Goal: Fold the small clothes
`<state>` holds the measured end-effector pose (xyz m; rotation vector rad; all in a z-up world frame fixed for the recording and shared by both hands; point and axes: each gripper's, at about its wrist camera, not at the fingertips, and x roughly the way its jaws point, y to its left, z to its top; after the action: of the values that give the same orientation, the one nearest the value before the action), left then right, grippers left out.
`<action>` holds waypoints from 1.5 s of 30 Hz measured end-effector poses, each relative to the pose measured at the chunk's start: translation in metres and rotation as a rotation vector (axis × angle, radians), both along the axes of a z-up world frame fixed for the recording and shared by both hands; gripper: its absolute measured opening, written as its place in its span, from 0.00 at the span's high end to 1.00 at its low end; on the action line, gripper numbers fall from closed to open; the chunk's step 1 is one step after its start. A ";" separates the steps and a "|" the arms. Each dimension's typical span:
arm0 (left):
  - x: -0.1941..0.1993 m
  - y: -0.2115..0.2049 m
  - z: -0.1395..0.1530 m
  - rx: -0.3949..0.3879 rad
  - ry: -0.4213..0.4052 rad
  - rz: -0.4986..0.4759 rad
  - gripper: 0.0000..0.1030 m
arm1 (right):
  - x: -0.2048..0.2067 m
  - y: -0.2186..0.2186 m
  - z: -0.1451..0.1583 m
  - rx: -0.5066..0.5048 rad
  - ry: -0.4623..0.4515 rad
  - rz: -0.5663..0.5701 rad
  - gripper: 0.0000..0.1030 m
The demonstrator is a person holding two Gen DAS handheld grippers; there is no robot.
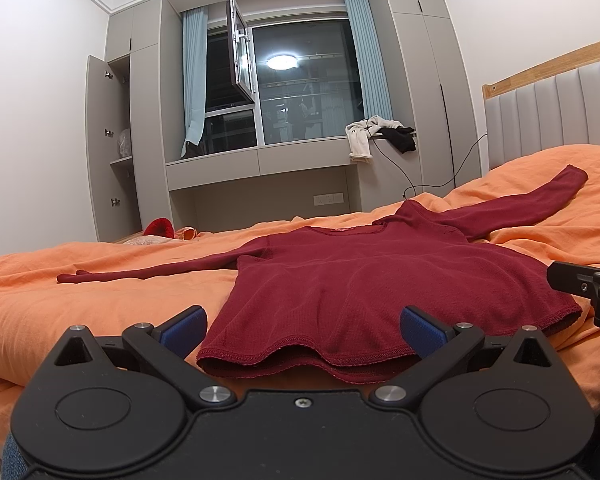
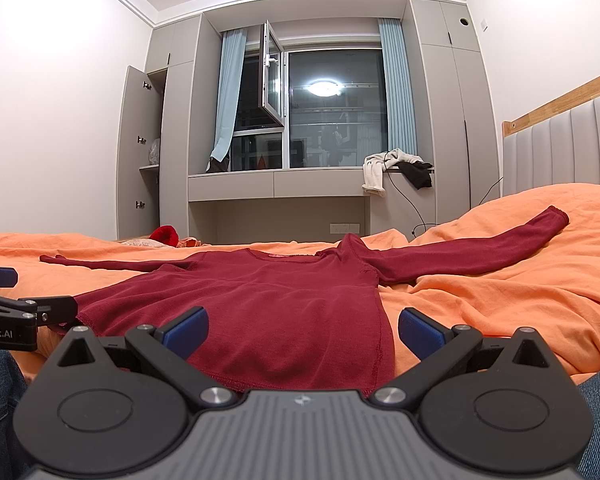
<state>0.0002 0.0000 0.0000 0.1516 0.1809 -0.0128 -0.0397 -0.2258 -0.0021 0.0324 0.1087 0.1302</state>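
Observation:
A dark red long-sleeved top [image 1: 360,280] lies flat on the orange bedspread [image 1: 100,280], hem towards me and both sleeves spread out. My left gripper [image 1: 302,330] is open at the hem's left part, blue pads either side of the cloth edge. My right gripper [image 2: 302,330] is open over the hem's right corner of the same top [image 2: 280,300]. Each gripper shows at the edge of the other's view: the right one in the left wrist view [image 1: 592,280], the left one in the right wrist view [image 2: 16,304]. Neither holds anything.
A grey padded headboard [image 1: 560,108] stands at the right. Beyond the bed are grey wardrobes with an open door [image 1: 104,148], a window bench with white and black clothes [image 1: 380,132], and a cable [image 1: 420,180]. A small red garment [image 1: 160,228] lies at the bed's far edge.

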 end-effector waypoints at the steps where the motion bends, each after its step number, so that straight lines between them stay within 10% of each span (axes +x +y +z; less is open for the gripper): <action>1: 0.000 0.000 0.000 0.000 0.000 0.000 0.00 | 0.000 0.000 0.000 0.000 0.000 0.000 0.00; 27: 0.008 0.009 0.002 -0.012 0.031 0.006 0.00 | 0.008 -0.006 0.003 0.005 0.036 0.019 0.00; 33: 0.043 0.023 0.005 -0.121 0.221 -0.005 0.00 | 0.042 -0.009 0.012 0.053 0.218 0.103 0.00; 45: 0.125 0.019 0.036 -0.111 0.270 0.077 0.00 | 0.119 -0.049 0.042 0.103 0.365 -0.062 0.00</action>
<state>0.1249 0.0189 0.0361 0.0318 0.4549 0.0336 0.0791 -0.2753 0.0394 0.1626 0.4653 0.0668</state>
